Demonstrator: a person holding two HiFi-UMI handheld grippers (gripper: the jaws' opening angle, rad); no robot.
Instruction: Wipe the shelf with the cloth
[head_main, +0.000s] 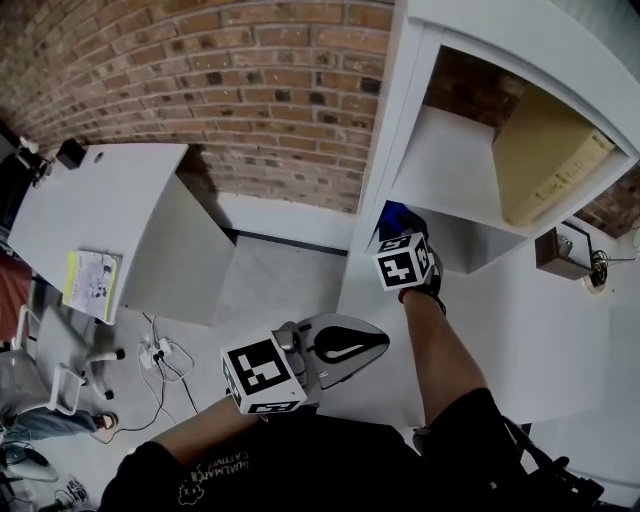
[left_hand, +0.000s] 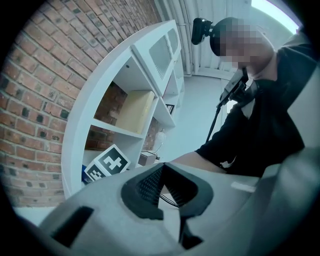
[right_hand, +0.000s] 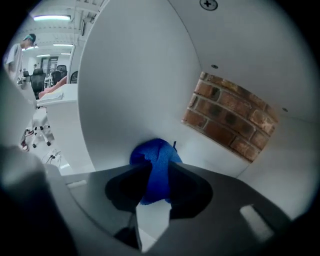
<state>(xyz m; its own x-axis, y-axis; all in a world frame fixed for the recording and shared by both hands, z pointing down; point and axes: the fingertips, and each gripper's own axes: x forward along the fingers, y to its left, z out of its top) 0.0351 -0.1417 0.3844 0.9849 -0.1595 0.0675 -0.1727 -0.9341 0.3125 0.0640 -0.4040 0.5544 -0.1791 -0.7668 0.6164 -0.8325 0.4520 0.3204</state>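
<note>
The shelf (head_main: 402, 120) was a smooth, matte white unit with a rounded, arched frame and flat boards, open at the back so that the rough red-brown brick wall (head_main: 250, 80) showed through its compartments. The right hand-held gripper (right_hand: 159, 172) reached into the compartment below the one holding a flat tan box (head_main: 545, 160), and its dark, broad pads were clenched on the cloth (right_hand: 155, 155). The cloth was a bright blue, soft, nubby fabric bunched into a rounded wad that bulged out beyond the jaw tips. In the right gripper view the wad sat at the foot of that compartment's curved white side wall, with a rectangular patch of brick beyond it; whether the fabric actually pressed on the wall could not be made out. The left hand-held gripper (left_hand: 161, 167) hung in front of the shelf, outside it. Its grey plastic shell was smooth and its black pads finely ribbed, and the jaw tips met in a point with nothing grasped between them. To the left of the shelf, along the same brick wall, stood a plain white desk (head_main: 100, 200) with a thin yellow-green booklet (head_main: 90, 280) lying flat near its edge.
</note>
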